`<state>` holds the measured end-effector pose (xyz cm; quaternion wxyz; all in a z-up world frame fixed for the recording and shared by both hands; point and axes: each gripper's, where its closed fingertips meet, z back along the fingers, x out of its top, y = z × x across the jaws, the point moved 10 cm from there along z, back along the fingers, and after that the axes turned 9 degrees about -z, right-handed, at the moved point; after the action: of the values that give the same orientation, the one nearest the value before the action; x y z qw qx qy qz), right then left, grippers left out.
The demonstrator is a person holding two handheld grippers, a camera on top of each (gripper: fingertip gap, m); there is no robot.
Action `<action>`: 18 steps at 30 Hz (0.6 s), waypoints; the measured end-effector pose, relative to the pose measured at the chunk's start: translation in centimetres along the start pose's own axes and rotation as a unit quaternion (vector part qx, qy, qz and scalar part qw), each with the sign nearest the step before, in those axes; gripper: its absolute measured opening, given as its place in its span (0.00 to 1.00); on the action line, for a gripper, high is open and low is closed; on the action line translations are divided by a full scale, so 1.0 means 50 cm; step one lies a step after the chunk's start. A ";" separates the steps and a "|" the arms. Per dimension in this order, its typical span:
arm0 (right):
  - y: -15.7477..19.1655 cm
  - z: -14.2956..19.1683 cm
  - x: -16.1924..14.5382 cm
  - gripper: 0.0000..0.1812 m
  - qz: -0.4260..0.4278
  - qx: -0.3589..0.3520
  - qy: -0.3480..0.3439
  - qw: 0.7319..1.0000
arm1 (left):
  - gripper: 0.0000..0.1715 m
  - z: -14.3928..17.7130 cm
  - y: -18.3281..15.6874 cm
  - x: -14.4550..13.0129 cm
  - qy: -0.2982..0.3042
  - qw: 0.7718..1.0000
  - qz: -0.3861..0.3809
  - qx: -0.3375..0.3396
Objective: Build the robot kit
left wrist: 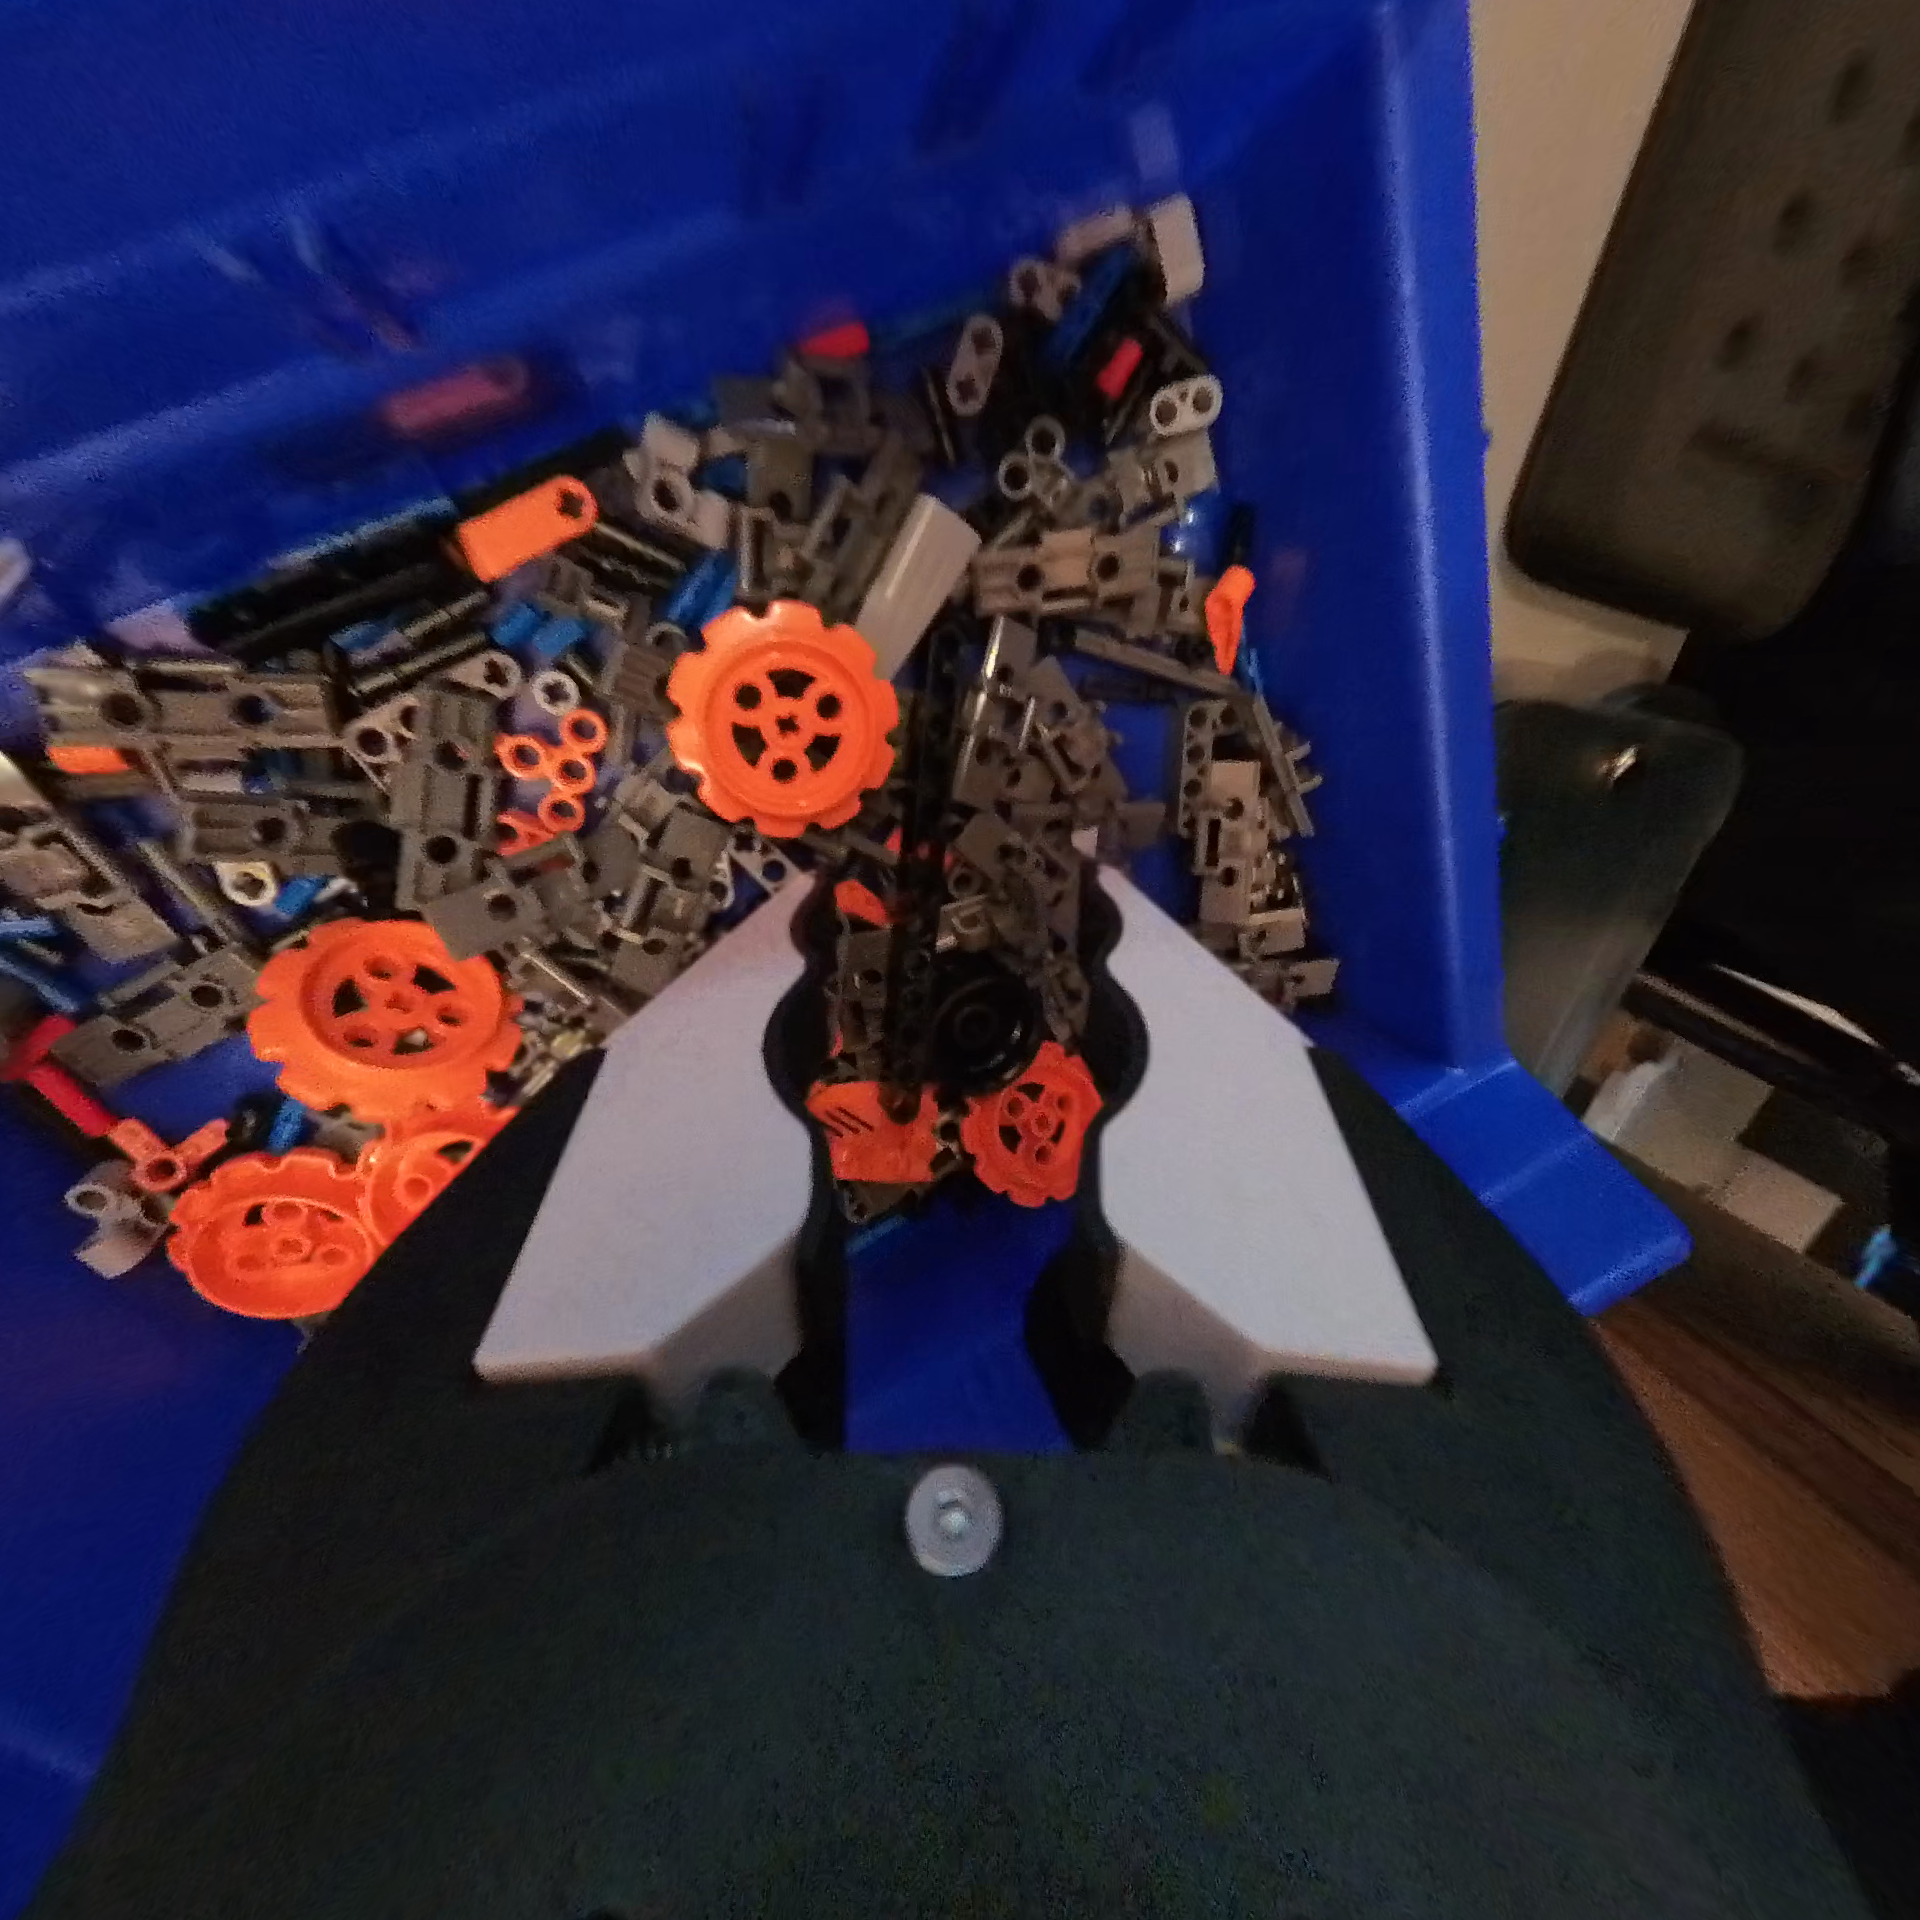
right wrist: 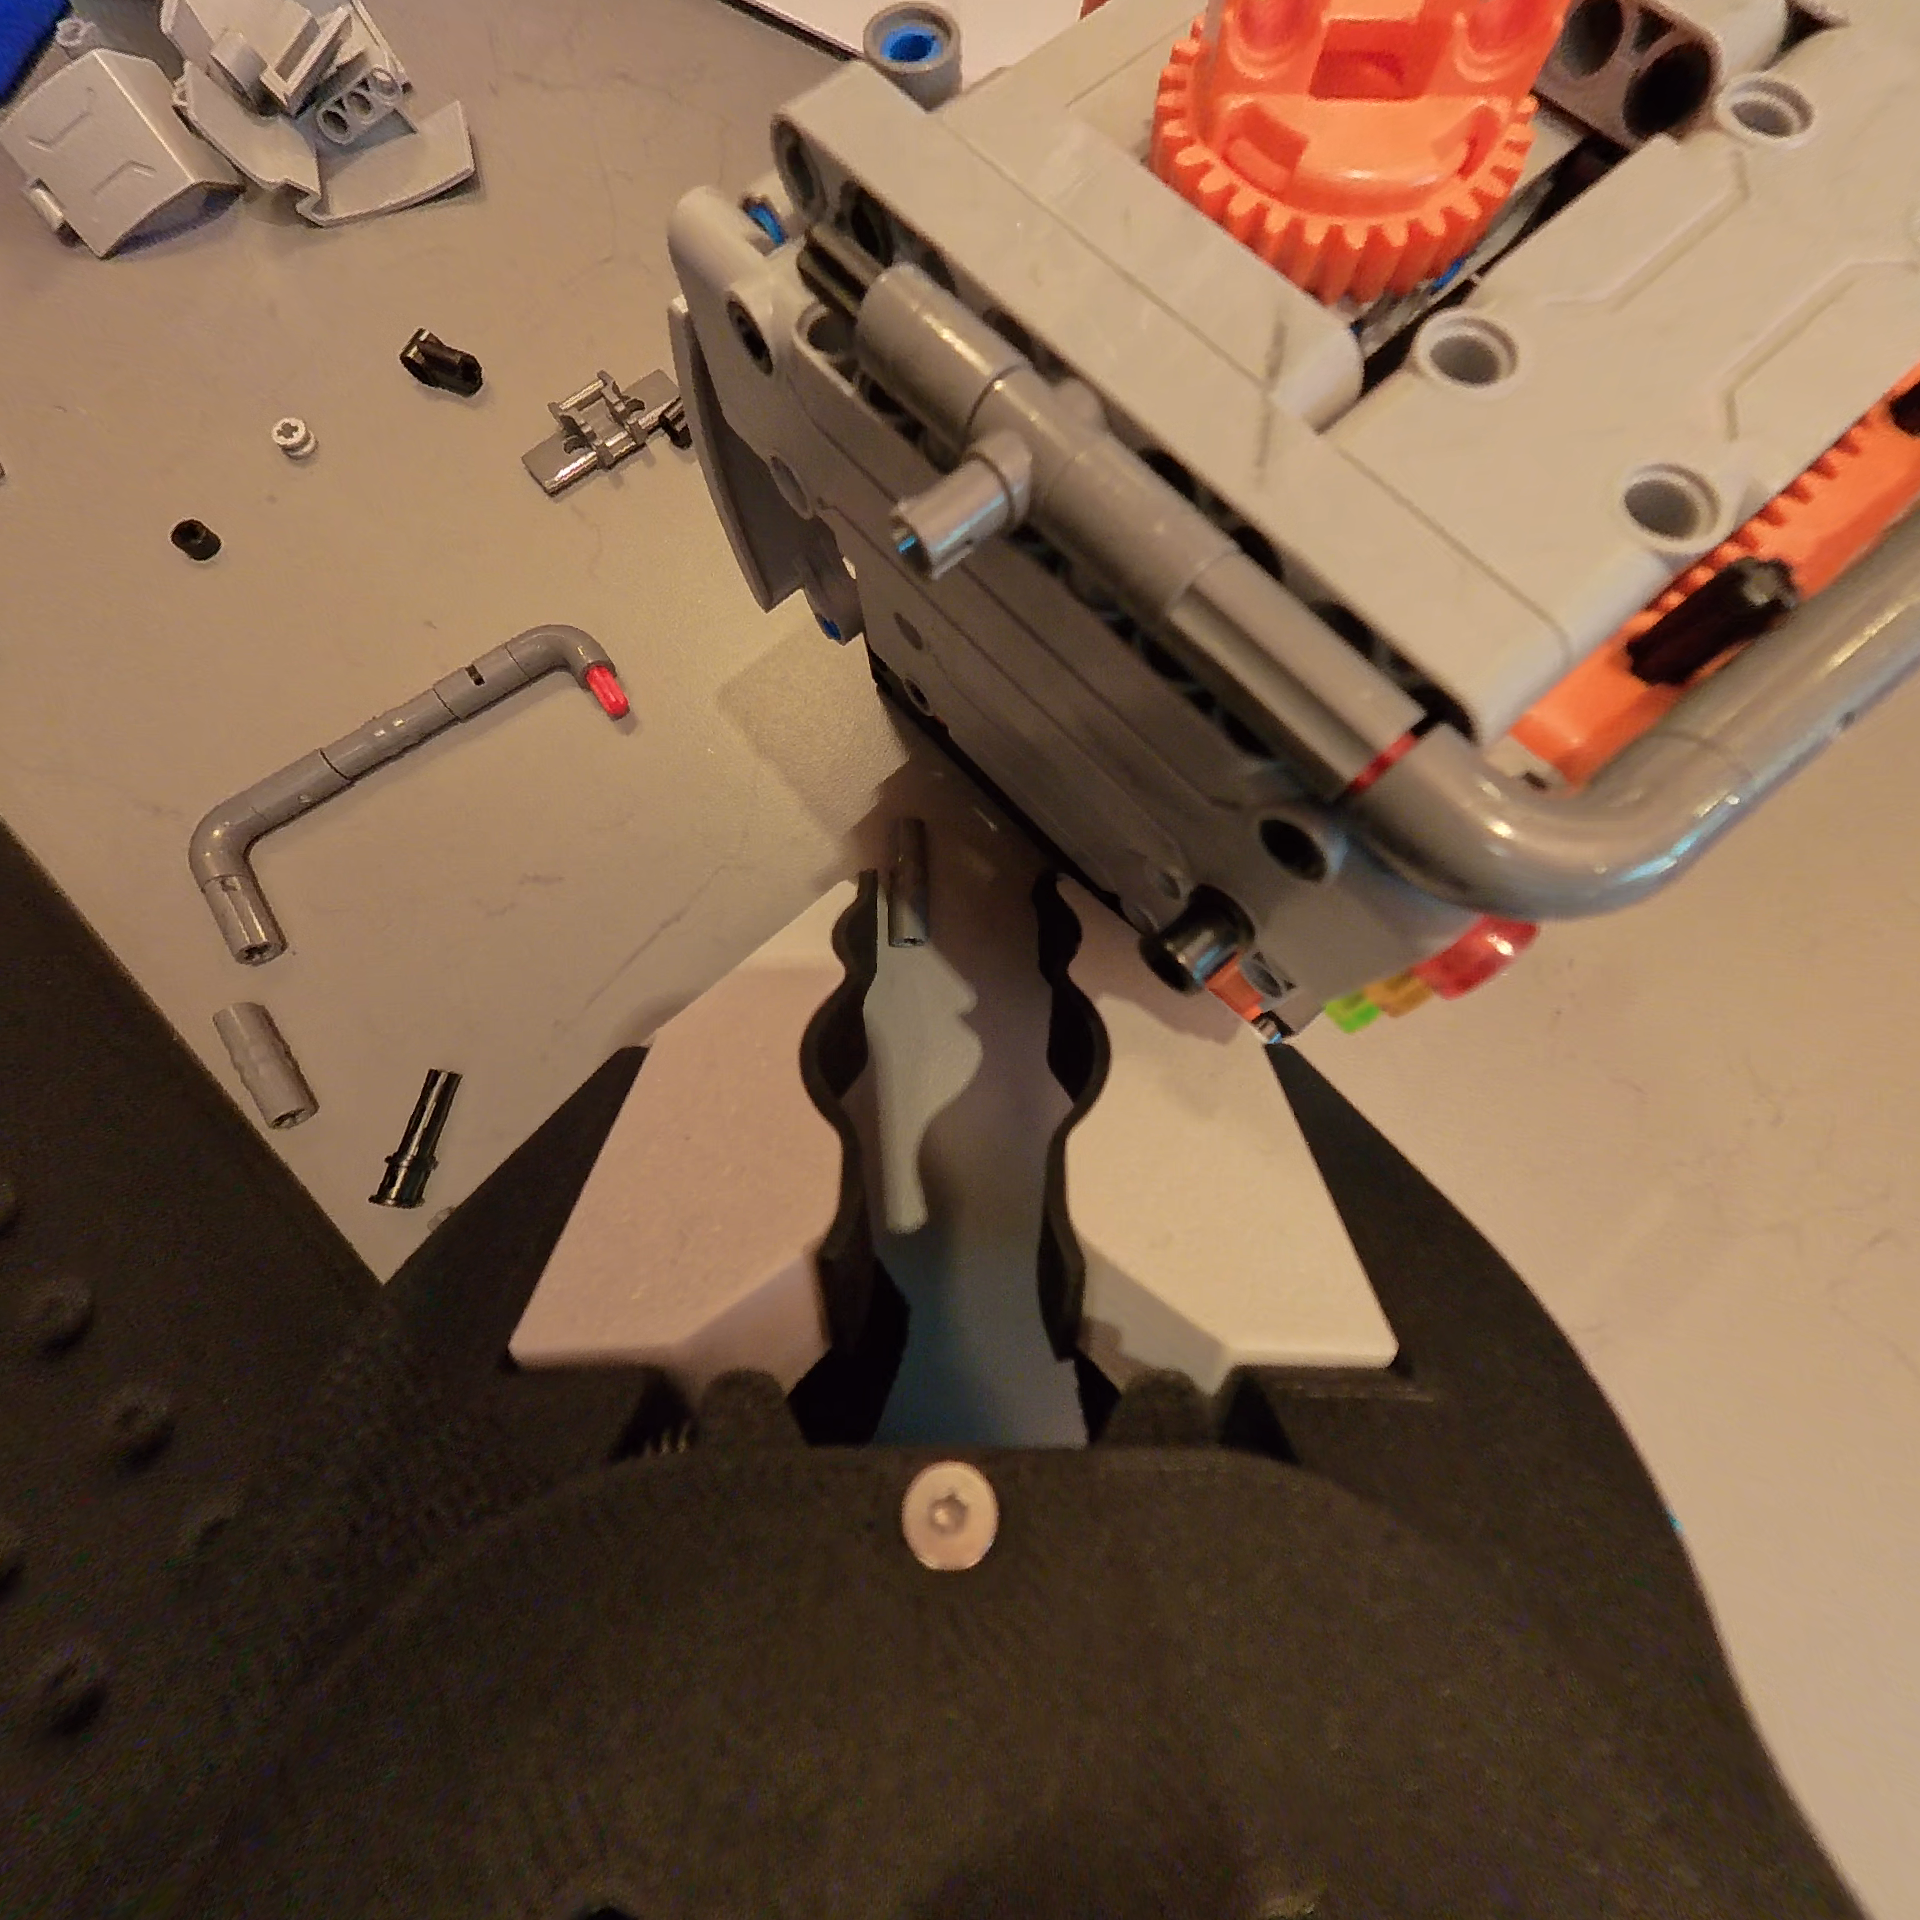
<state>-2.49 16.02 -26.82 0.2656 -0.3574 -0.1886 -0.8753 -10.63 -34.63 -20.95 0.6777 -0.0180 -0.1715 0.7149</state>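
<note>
In the left wrist view my left gripper (left wrist: 951,904) is open inside a blue bin (left wrist: 1382,520), low over a heap of grey, black and blue construction-toy parts (left wrist: 582,790). Between its jaws show a long black beam (left wrist: 920,831), a black disc (left wrist: 982,1013) and a small orange wheel (left wrist: 1029,1122); I see no grip on them. In the right wrist view my right gripper (right wrist: 954,894) is open over a grey table (right wrist: 436,810). A small dark grey tube (right wrist: 906,883) lies by its left fingertip. A grey built model (right wrist: 1195,520) with an orange gear (right wrist: 1351,177) sits just past its right fingertip.
Larger orange wheels (left wrist: 781,717) lie on the heap, left of the gripper. The bin's right wall and corner (left wrist: 1538,1174) are close by, with a dark chair (left wrist: 1714,312) beyond. On the table lie a bent grey tube (right wrist: 395,727), black pins (right wrist: 416,1143) and grey shell parts (right wrist: 208,135).
</note>
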 end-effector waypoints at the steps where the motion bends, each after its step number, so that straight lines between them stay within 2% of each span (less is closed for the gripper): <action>1: 0.000 0.000 0.000 0.16 0.000 0.000 0.000 1.000 | 0.31 -0.008 -0.003 -0.005 0.024 1.000 -0.001 0.000; 4: 0.000 0.000 0.000 0.16 0.000 0.000 0.000 1.000 | 0.38 -0.012 -0.014 -0.013 0.059 0.998 -0.005 0.005; 5: 0.000 0.000 0.000 0.16 0.000 0.000 0.000 1.000 | 0.44 -0.016 -0.015 -0.018 0.095 0.995 -0.006 0.017; 9: 0.000 0.000 0.000 0.16 0.000 0.000 0.000 1.000 | 0.46 -0.037 -0.017 -0.022 0.146 0.988 -0.025 0.047; 11: 0.000 0.000 0.000 0.16 0.000 0.000 0.000 1.000 | 0.46 -0.041 -0.016 -0.016 0.147 0.987 -0.028 0.063; 18: 0.000 0.000 0.000 0.16 0.001 0.000 0.000 1.000 | 0.23 -0.035 0.014 0.000 0.113 0.988 -0.009 0.104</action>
<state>-2.49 16.01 -26.82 0.2662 -0.3576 -0.1881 -0.8751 -10.87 -34.28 -22.81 0.6975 -0.0265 -0.0192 0.7158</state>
